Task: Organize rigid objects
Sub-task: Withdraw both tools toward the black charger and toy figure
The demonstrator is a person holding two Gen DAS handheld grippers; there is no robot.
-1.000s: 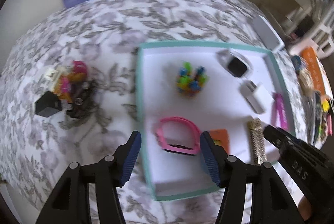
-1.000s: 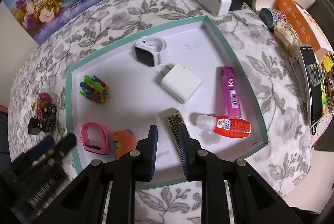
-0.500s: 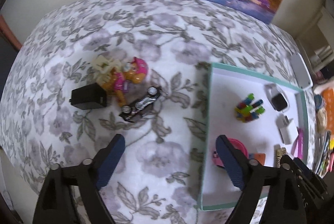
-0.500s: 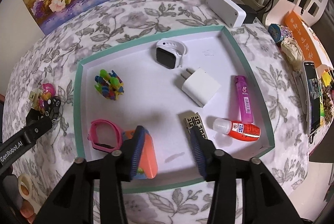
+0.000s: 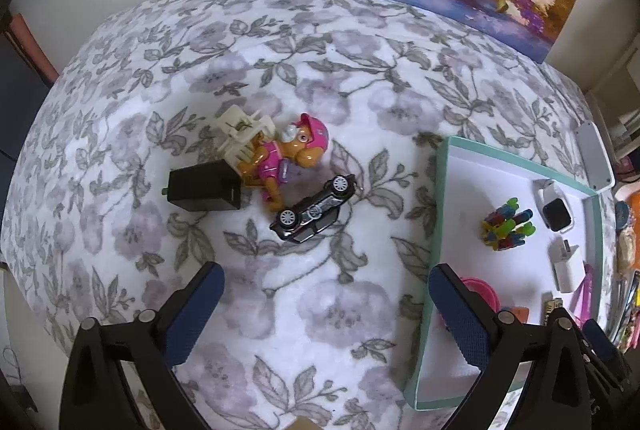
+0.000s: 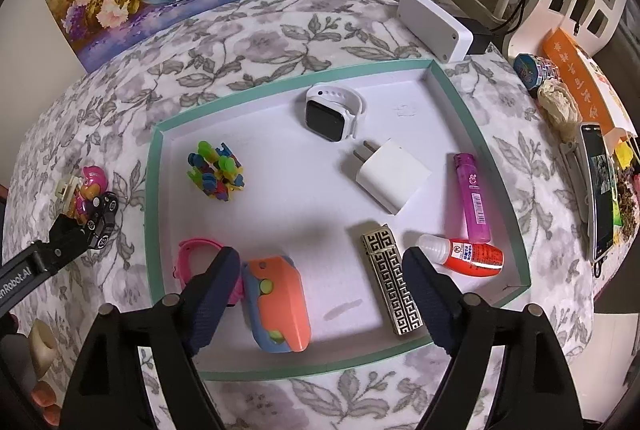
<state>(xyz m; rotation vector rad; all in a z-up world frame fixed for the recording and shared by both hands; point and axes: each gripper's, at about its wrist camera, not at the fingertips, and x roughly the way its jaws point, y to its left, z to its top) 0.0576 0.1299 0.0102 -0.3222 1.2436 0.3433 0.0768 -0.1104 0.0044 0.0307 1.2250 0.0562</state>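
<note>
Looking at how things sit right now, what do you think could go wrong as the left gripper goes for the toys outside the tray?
The toy car, dog figure, black cube and cream plastic piece are bunched together, so the open left gripper might nudge or catch a neighbour instead of one item. The car lies on its side and could roll or slip when pinched. The tray is already crowded, so a drop may knock the pink band.

A grey-and-white floral tablecloth lies under a white tray with a teal rim. In it sit a pink lighter, a red glue bottle, a gold-and-black patterned case and an orange-and-blue toy. The toy car is black.
</note>
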